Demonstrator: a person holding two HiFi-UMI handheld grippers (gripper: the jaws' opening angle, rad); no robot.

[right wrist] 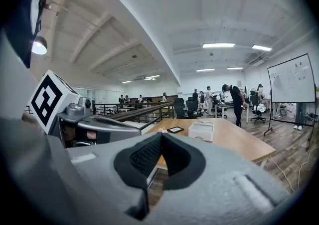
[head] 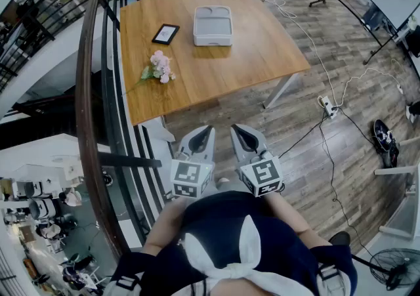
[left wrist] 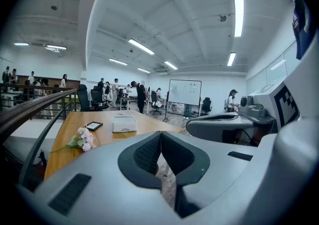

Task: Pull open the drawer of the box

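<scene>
Box [head: 212, 25] on wooden tabletop [head: 262, 52], left hand-held gripper [head: 209, 130] and right hand-held gripper [head: 235, 130] both closed, empty, well short of it

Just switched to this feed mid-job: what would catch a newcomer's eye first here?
Two grey grippers fill the bottom of the head view: the left gripper and right gripper sit side by side near the person's body, jaws together, empty, short of the table. On the wooden table beyond, the white box lies toward the far edge, a black-framed tablet beside it on the left, pink flowers nearer the left edge.
</scene>
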